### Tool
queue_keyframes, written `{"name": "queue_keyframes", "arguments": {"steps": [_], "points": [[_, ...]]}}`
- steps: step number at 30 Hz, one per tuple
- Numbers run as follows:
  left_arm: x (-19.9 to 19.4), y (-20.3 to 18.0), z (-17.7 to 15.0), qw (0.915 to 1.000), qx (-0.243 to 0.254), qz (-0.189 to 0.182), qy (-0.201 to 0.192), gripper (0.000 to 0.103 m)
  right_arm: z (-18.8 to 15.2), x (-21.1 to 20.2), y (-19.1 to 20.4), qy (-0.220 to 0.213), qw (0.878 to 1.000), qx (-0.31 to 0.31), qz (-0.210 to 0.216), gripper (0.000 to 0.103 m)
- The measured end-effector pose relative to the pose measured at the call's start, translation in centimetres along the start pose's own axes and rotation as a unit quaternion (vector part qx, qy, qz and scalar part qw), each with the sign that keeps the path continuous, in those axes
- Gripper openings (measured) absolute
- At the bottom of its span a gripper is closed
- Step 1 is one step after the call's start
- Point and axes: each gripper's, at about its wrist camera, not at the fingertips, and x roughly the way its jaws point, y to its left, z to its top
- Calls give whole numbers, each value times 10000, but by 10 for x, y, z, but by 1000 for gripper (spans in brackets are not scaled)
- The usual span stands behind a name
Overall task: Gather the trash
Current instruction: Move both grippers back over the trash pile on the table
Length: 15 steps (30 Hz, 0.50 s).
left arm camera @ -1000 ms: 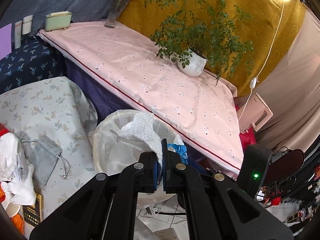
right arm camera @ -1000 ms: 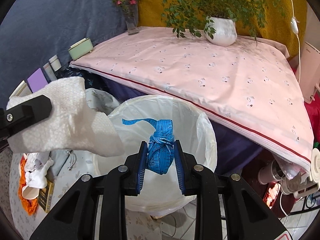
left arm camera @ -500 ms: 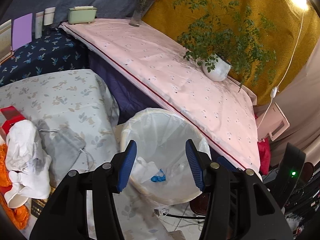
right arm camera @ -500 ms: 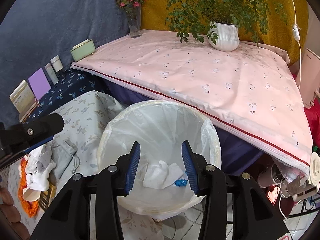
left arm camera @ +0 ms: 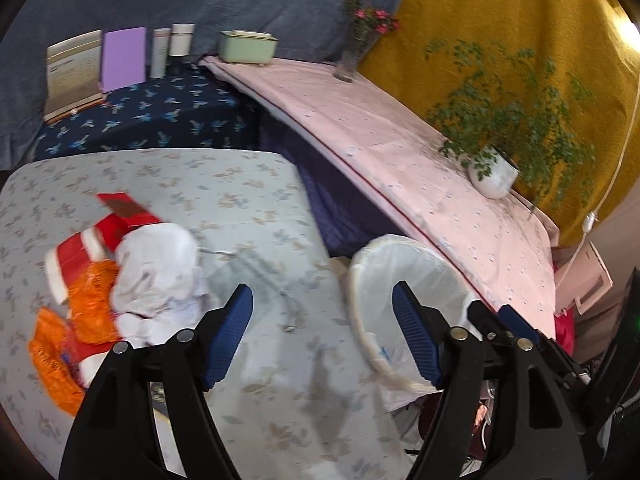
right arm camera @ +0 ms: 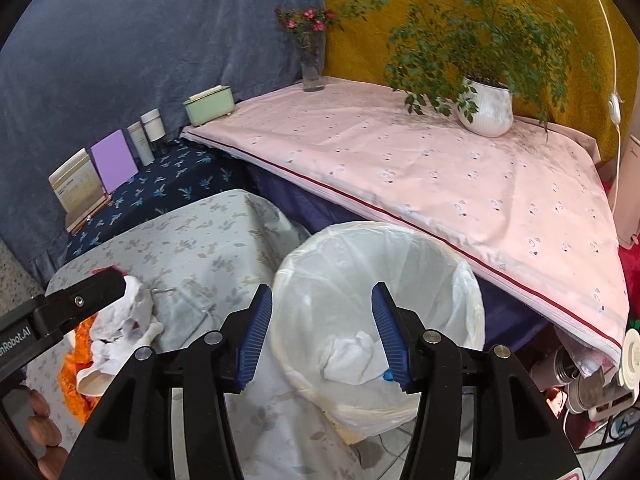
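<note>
Two tools: left tool (left arm camera: 322, 334) and right tool (right arm camera: 322, 340) both wide, empty, jaws just opened.
Bin (right arm camera: 472, 280): lower centre, tissue (right arm camera: 348, 360) inside.
Remaining trash: white wad (left arm camera: 156, 268), orange wrapper (left arm camera: 92, 304), left on desk (left arm camera: 240, 184).
Advice: centre jaws over wad, pinch its bulk.
Change: tissue and blue tape, held a second ago, now dropped.

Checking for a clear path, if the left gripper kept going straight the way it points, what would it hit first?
Probably the floral tablecloth: the open, empty left gripper aims at bare cloth between the white crumpled trash and the lined bin. Depth is uncertain.
</note>
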Motion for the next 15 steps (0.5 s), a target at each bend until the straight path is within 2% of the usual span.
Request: {"name": "queue_keyframes", "arguments": {"steps": [4, 15], "points": [[-16, 36, -7, 9988, -184, 443, -137, 78, -4, -3, 24, 15, 9998, -157, 149, 51], [-41, 128, -34, 9889, -615, 1353, -67, 79, -23, 2, 99, 218, 9957, -661, 608, 51]]}}
